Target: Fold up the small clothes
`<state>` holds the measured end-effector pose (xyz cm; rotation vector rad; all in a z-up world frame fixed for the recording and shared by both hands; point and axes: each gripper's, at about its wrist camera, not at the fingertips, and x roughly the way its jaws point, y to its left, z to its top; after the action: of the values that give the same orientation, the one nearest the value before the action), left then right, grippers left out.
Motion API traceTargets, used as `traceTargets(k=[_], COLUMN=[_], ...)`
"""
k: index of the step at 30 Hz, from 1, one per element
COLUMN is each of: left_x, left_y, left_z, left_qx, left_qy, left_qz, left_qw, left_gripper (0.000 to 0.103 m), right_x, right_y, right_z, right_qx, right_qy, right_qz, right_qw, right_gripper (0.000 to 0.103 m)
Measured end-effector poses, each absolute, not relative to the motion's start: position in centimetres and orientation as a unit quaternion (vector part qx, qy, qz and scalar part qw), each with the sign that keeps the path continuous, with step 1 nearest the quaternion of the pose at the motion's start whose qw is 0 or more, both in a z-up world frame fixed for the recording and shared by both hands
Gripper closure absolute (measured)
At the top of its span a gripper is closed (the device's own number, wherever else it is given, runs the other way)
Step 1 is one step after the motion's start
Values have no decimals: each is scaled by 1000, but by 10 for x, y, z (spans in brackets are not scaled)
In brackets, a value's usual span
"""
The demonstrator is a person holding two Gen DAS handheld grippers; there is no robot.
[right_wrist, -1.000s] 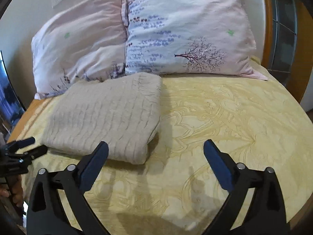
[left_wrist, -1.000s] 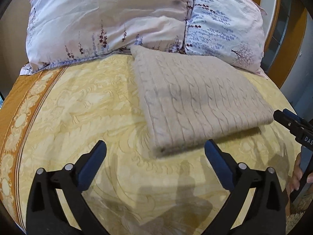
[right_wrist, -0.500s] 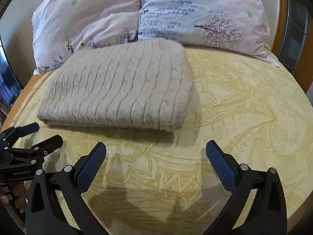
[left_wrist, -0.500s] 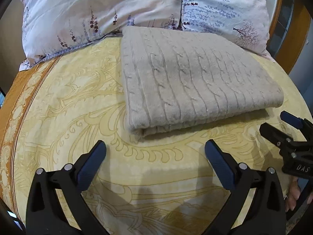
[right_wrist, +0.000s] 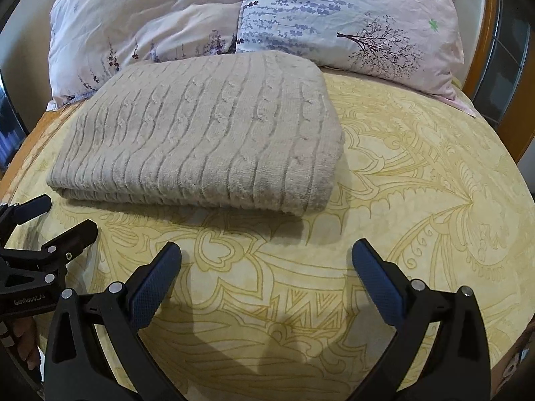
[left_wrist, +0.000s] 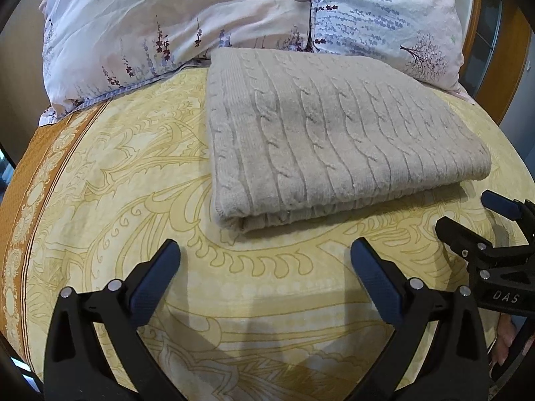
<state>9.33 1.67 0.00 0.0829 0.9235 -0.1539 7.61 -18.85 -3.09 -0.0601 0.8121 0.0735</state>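
Observation:
A beige cable-knit garment (left_wrist: 334, 133) lies folded in a flat rectangle on the yellow patterned bedspread (left_wrist: 133, 173), its far edge against the pillows. It also shows in the right wrist view (right_wrist: 207, 133). My left gripper (left_wrist: 264, 264) is open and empty, just short of the garment's near left corner. My right gripper (right_wrist: 265, 264) is open and empty, in front of the garment's near right corner. Each gripper appears at the side of the other's view: the right one (left_wrist: 474, 224) and the left one (right_wrist: 53, 220).
Two floral pillows (left_wrist: 187, 20) (left_wrist: 394, 16) lean at the head of the bed. A wooden headboard (left_wrist: 501, 60) curves at the right. The bedspread has an orange border (left_wrist: 23, 193) on the left. Bare bedspread (right_wrist: 428, 173) lies right of the garment.
Both grippers have moved forward toward the garment, which now looks larger and nearer. The garment has not changed shape. Both grippers stay open.

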Motion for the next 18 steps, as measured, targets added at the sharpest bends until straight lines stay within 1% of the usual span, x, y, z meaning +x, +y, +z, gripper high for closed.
traceTargets(k=[18], left_x=[93], left_y=[16], left_z=[1], left_qx=[39], left_qy=[441], left_qz=[-72], left_qw=[894], left_gripper=[2], right_x=[77], right_y=[-190], right_z=[-31], right_qx=[-31], right_qy=[395], right_qz=[39], right_qw=[917], right_gripper=[1])
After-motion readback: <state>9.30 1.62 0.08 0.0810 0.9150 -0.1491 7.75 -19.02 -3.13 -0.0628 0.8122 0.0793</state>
